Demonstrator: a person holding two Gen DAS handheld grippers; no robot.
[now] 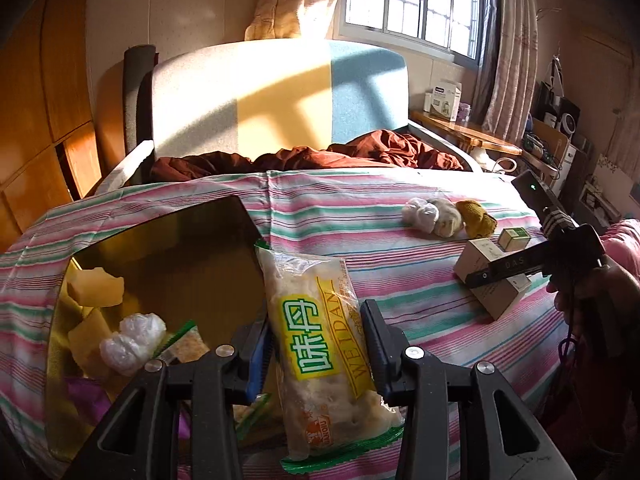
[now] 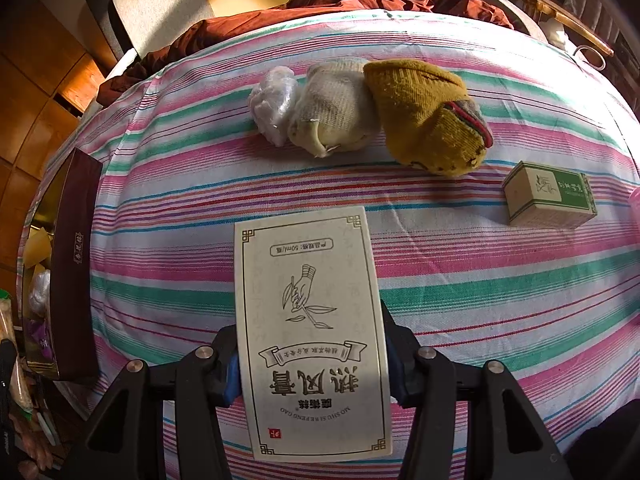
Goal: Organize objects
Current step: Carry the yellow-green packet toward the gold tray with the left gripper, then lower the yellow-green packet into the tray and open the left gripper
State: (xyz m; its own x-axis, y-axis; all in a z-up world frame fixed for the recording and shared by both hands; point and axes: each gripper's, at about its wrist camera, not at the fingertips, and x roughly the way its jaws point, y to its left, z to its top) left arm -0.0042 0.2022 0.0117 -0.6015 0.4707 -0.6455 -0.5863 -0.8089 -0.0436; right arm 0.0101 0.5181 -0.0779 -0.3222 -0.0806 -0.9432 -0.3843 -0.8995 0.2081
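The left tool (image 1: 316, 344) grips a snack packet (image 1: 320, 348) lifted beside an open gold-lined box (image 1: 168, 256) on the striped bed (image 1: 400, 208). The right tool (image 2: 312, 356) clamps a cream carton (image 2: 312, 320) — rolled socks (image 2: 424, 112) and a small green box (image 2: 550, 196) lie beyond.

On the striped sheet (image 2: 460, 280), the open box (image 2: 76, 264) lies far left, the rolled socks (image 2: 424, 116) behind the carton (image 2: 312, 320), the small box (image 2: 548, 196) right.
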